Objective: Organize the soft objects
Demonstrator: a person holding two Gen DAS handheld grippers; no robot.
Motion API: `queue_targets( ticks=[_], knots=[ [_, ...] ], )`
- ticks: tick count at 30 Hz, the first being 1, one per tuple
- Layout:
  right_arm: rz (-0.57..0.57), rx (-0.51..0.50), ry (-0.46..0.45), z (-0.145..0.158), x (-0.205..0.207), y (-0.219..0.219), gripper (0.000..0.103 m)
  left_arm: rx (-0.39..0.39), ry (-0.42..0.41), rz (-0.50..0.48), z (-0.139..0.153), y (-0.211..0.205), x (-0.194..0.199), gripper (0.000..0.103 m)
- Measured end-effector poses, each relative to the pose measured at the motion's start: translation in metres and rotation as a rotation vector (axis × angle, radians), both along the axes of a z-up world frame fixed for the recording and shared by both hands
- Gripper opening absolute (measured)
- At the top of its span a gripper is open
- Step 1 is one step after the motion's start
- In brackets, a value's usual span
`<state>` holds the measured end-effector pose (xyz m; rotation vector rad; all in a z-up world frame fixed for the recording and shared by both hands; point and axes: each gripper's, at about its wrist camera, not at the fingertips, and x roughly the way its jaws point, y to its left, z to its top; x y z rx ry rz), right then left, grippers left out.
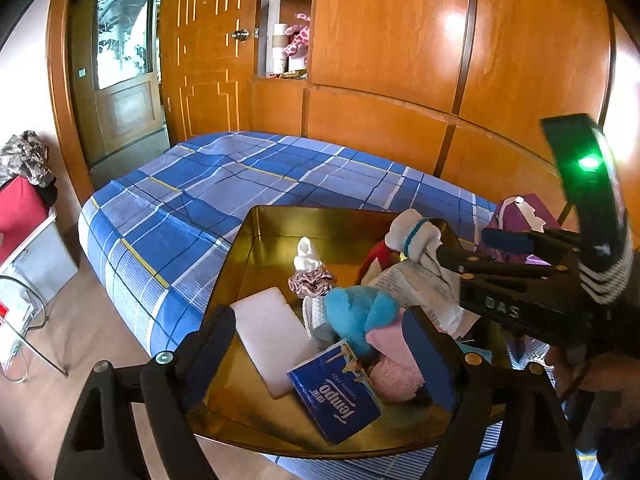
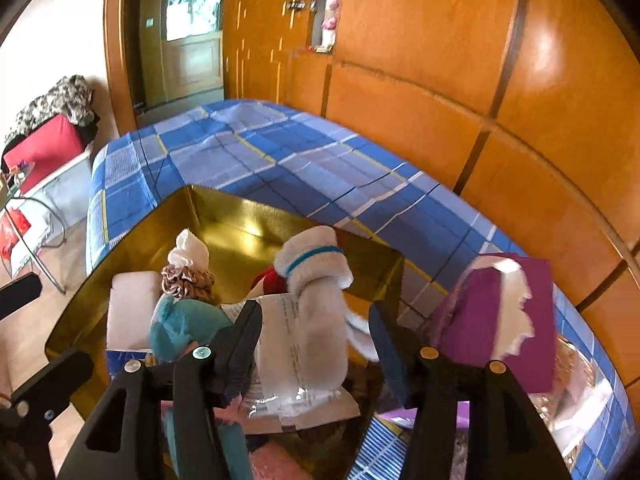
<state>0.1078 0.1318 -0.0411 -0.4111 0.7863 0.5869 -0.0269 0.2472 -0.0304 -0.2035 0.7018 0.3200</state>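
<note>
We hold our right gripper (image 2: 316,344) over the gold tin (image 2: 120,240), its jaws apart, and a rolled white sock with a teal band (image 2: 316,264) stands between the dark pads; from the left wrist view that gripper's tips meet the sock's lower end, though we cannot tell whether either pad presses on it. Our left gripper (image 1: 320,340) hangs with its jaws spread wide and nothing between them, above a blue tissue pack (image 1: 340,396), a pink cloth (image 1: 396,372) and a blue plush toy (image 1: 360,312) that lie in the tin. Further in rest a white pad (image 1: 268,340), a pinkish scrunchie (image 1: 312,280) with a small white bundle (image 1: 308,256) behind it, and a clear plastic packet (image 2: 296,392) under the sock; something red (image 2: 272,280) shows behind the sock, mostly hidden. A purple tissue box (image 2: 504,312) stands just outside the tin's right wall. The tin sits at the near end of the bed with its blue plaid sheet (image 1: 224,184), whose far half lies bare up to the wooden wardrobe (image 1: 400,40). The near rim of the tin is cut off by our fingers in the right wrist view.
</note>
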Motion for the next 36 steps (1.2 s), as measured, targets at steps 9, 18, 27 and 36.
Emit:
queue_targets(
  ticks=[9, 18, 27, 36],
  knots=[
    [-0.116, 0.068, -0.072, 0.015, -0.032, -0.049, 0.058, 0.028, -0.009, -0.035, 0.005, -0.020, -0.004, 0.093],
    [-0.252, 0.081, -0.140, 0.010, -0.069, -0.089, 0.064, 0.064, -0.048, -0.022, 0.017, -0.040, -0.010, 0.103],
    [-0.331, 0.113, -0.152, 0.009, -0.092, -0.112, 0.071, 0.081, -0.055, -0.036, 0.018, -0.063, -0.012, 0.103],
    [-0.389, 0.141, -0.144, 0.012, -0.091, -0.126, 0.072, 0.088, -0.067, -0.020, 0.017, -0.066, -0.015, 0.103]
  ],
)
